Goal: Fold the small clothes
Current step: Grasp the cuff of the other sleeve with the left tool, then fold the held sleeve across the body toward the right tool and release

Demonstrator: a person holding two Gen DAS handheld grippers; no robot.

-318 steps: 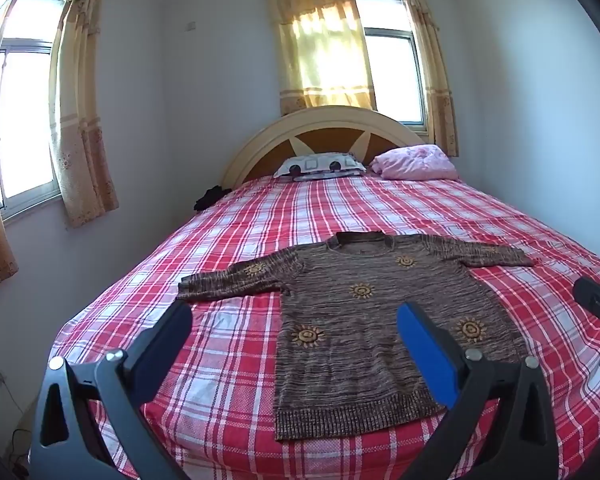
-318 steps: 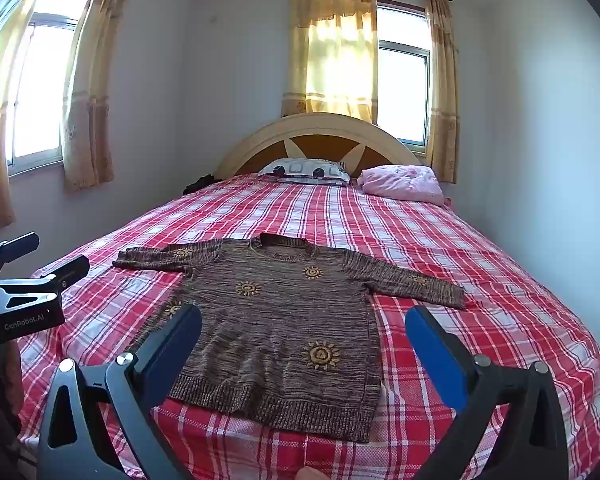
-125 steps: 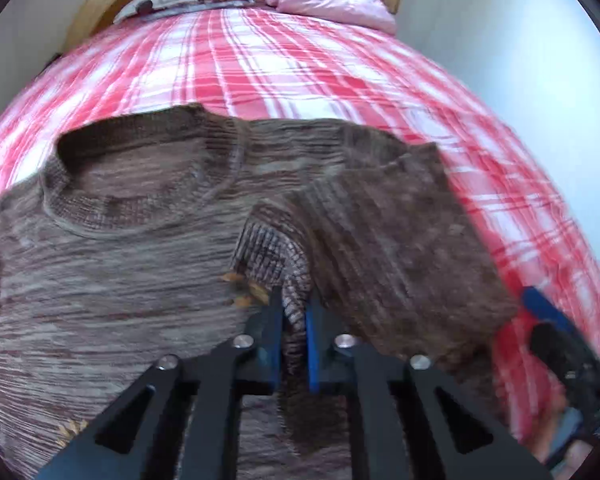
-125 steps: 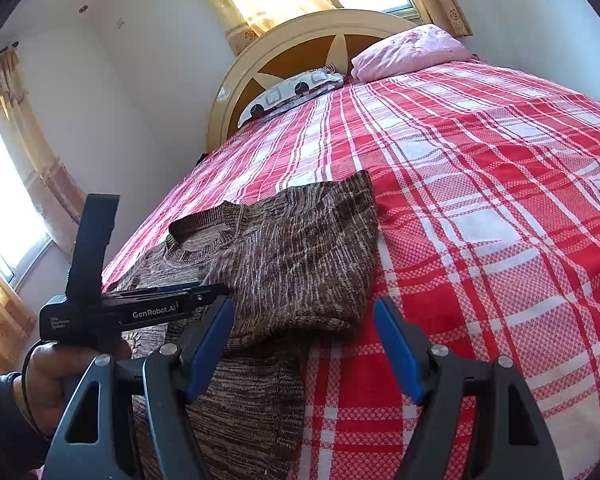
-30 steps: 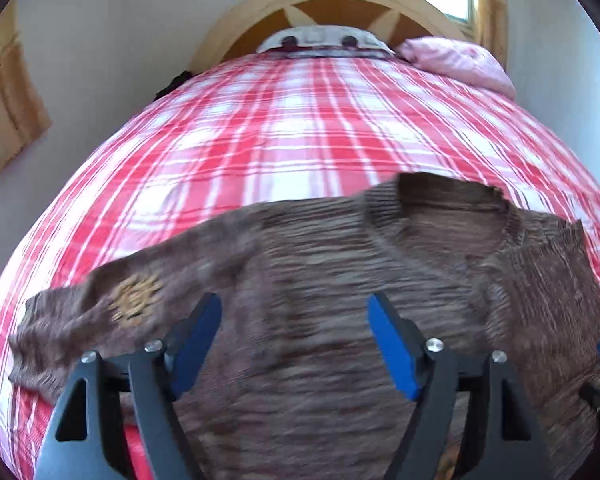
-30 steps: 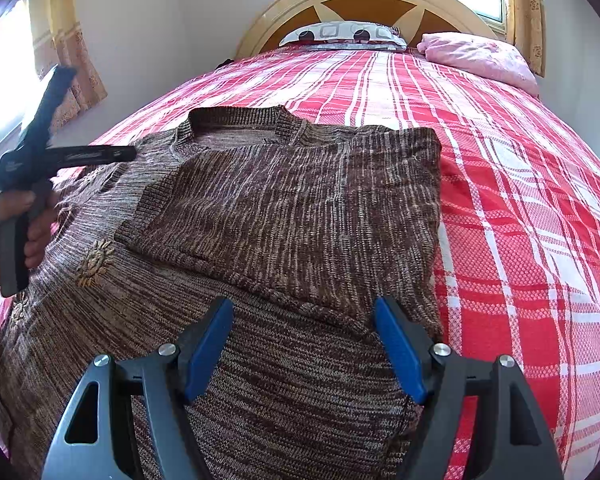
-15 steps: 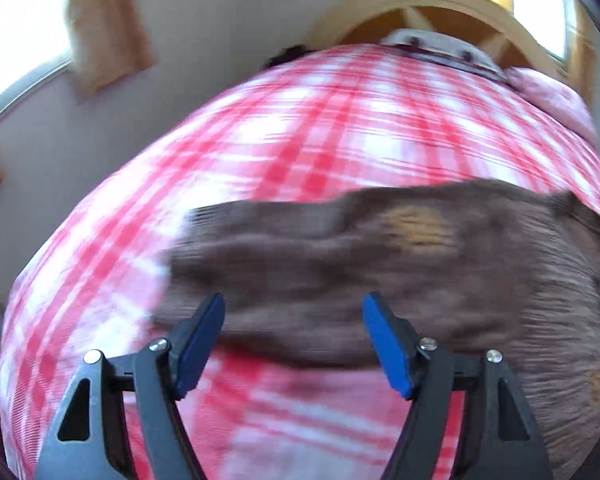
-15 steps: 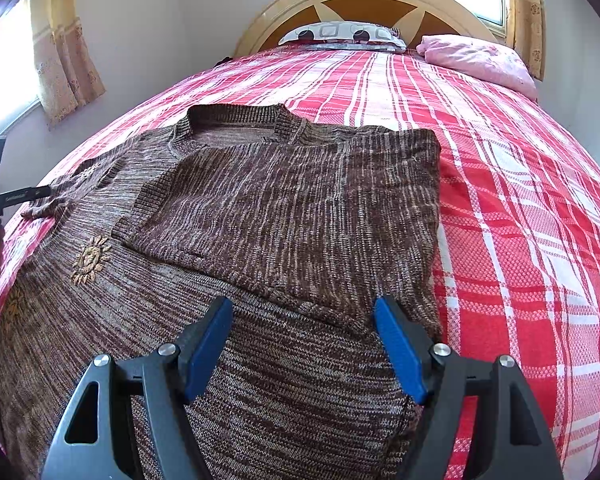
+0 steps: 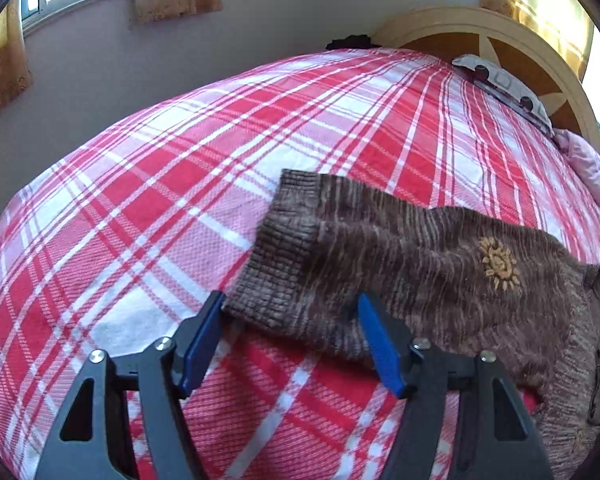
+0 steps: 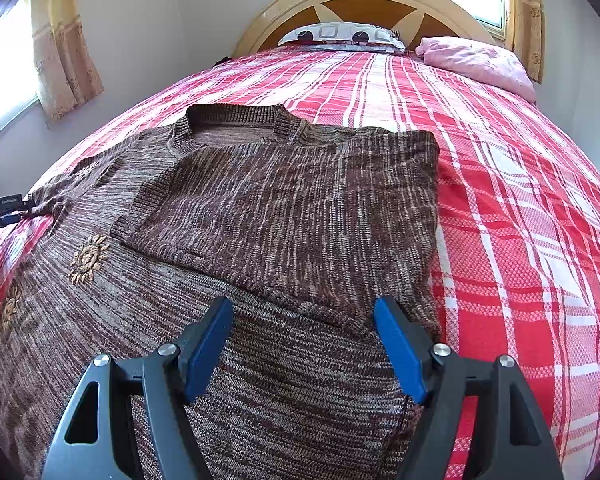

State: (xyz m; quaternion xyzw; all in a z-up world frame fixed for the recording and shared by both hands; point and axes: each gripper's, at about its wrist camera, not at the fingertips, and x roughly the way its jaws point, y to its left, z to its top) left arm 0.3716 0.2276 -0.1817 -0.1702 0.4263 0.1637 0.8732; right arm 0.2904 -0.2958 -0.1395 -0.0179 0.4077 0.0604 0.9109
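Fingers of the left gripper (image 9: 290, 316) stand apart, straddling the ribbed cuff (image 9: 278, 258) of the brown knit sweater's (image 10: 236, 216) outstretched sleeve. Right gripper (image 10: 304, 326) fingers, likewise apart, hover over the sweater's body on the red plaid bedspread (image 10: 520, 216), beside the folded-in sleeve (image 10: 300, 200).

sweater (image 9: 440, 272) body cut off at right and bottom edge of left wrist view; sleeve cuff's near corner hidden behind left gripper (image 9: 290, 334) finger; in right wrist view sweater's hem (image 10: 284, 420) hidden behind right gripper (image 10: 302, 344) and runs off bottom edge; sweater's own right sleeve folded under panel, not visible; left gripper at far left edge mostly cropped, its jaws unreadable there; dark object (image 9: 348, 42) by headboard too small to identify
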